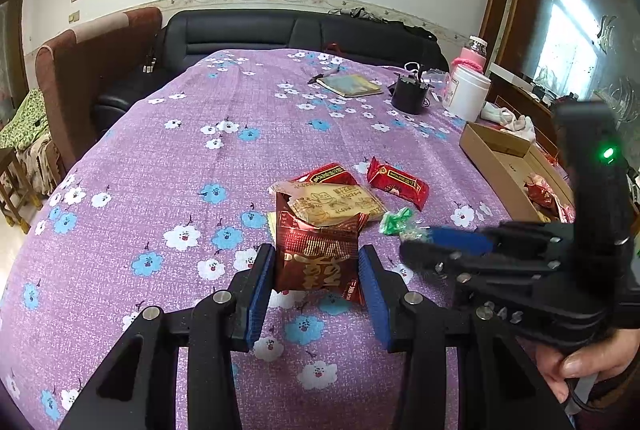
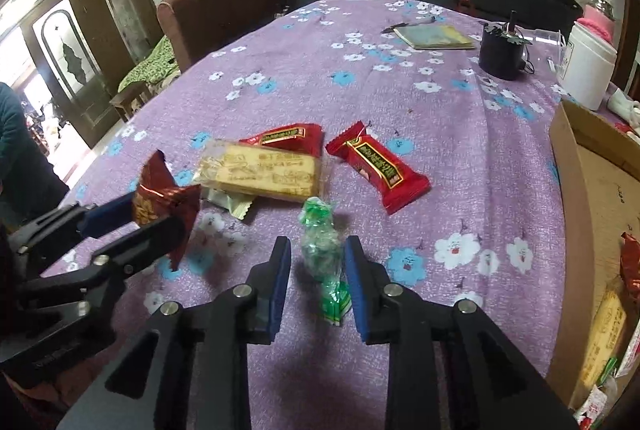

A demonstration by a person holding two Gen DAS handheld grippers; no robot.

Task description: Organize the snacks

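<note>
- Dark-red foil snack packet (image 1: 316,262) with gold characters, unreadable to us, sat clamped in our left claw (image 1: 317,272) above the worktop (image 1: 192,166).
- Our right claw (image 2: 318,262) pinched a green candy wrapper (image 2: 322,250) near the cardboard box (image 2: 584,198).

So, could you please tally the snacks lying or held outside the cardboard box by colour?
Bright red packets: 2
Dark red foil packet: 1
Yellow biscuit pack: 1
Green candy: 1
Pale wrapper, mostly hidden under the biscuit pack: 1
Total: 6

The cardboard box (image 2: 592,198) runs off frame; its snacks are partly hidden.
</note>
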